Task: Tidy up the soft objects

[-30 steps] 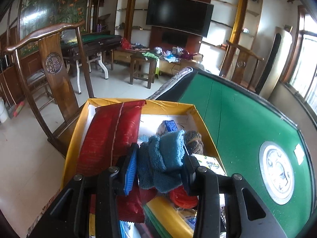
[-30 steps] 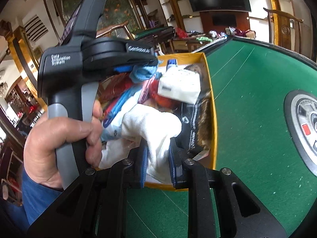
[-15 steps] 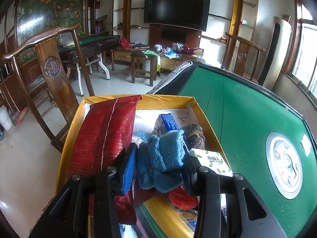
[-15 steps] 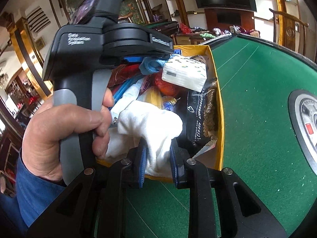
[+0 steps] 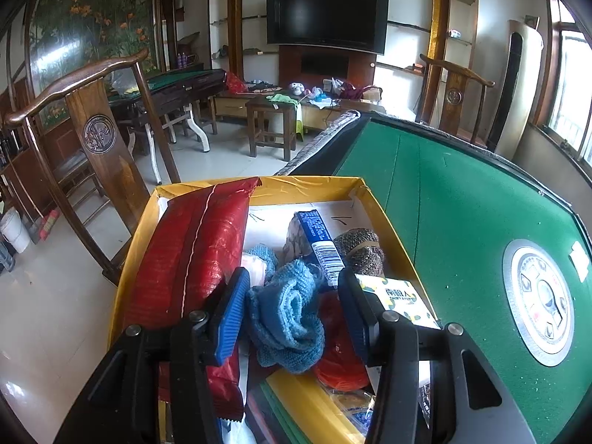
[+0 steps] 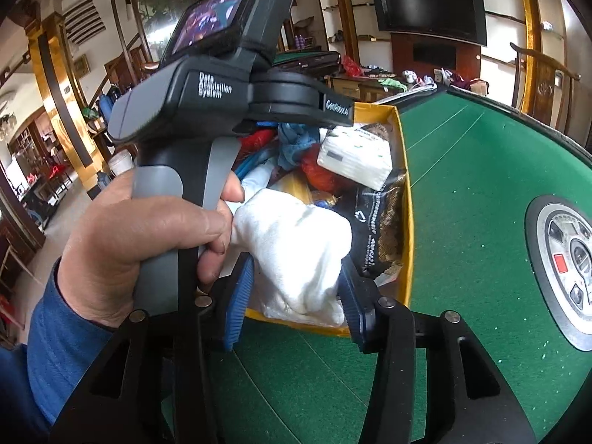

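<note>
A yellow box (image 5: 392,229) full of items sits on the green table. In the left wrist view a crumpled blue knit cloth (image 5: 286,314) lies in the box between the fingers of my left gripper (image 5: 294,310), which stands open around it without pinching. In the right wrist view a white cloth (image 6: 296,251) rests at the box's near end (image 6: 409,236) between the fingers of my right gripper (image 6: 294,296), which is open. The blue cloth also shows there (image 6: 294,142).
The box also holds a long red packet (image 5: 196,255), a tissue pack (image 5: 401,298), a blue carton (image 5: 320,240), a brown knit item (image 5: 360,248) and a black bag (image 6: 373,229). A hand grips the left gripper's handle (image 6: 177,199). Green felt table (image 5: 462,214), wooden chair (image 5: 96,137).
Both grippers have opened and let go of their cloths. The blue cloth has dropped into the box and the white cloth has settled at the box's near end.
</note>
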A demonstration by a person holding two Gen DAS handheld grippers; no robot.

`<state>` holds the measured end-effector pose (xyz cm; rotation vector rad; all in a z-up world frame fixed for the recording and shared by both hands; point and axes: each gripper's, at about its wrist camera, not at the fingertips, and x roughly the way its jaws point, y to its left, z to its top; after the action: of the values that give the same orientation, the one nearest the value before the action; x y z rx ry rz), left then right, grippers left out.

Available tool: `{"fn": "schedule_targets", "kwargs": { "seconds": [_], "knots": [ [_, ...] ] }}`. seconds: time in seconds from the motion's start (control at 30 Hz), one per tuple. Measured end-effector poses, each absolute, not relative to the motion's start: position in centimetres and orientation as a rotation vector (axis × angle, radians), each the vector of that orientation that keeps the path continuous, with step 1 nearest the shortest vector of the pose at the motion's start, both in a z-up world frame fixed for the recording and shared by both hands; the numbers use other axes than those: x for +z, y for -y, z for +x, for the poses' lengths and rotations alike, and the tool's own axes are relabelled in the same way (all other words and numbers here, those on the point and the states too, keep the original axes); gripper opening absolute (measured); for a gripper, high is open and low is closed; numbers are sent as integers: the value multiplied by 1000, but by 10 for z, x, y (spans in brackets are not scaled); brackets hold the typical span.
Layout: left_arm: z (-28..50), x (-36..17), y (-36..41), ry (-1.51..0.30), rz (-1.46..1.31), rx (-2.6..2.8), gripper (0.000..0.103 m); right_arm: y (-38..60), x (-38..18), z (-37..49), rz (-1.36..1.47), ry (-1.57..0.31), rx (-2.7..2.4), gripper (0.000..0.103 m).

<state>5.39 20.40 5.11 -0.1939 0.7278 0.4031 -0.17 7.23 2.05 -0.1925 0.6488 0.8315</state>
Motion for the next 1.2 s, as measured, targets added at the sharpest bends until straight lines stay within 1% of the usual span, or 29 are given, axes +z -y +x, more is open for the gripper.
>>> {"fn": "schedule_targets", "kwargs": {
  "seconds": [0.3,0.33,0.4,0.43,0.53,0.67,0.9,1.2],
  "knots": [
    [56,49,-202,-739,-175,406,51,-61,28,0,-177,-625,816,46],
    [56,48,-202,-742,-175,405,52,-60,29,0,-176,-625,816,46],
    [56,48,-202,-746,-176,400,56,-57,30,0,-170,-624,817,51],
    [56,48,-202,-749,-176,400,59,-56,31,1,-163,-624,819,51],
    [58,46,-202,-756,-180,389,64,-49,34,4,-147,-619,817,51],
    [61,43,-199,-779,-159,388,65,-38,39,4,-118,-605,804,51],
    [57,45,-200,-765,-170,390,65,-26,38,4,-76,-615,783,51],
    [45,55,-193,-687,-157,411,65,-15,31,4,-69,-600,745,51]
  ]
}}
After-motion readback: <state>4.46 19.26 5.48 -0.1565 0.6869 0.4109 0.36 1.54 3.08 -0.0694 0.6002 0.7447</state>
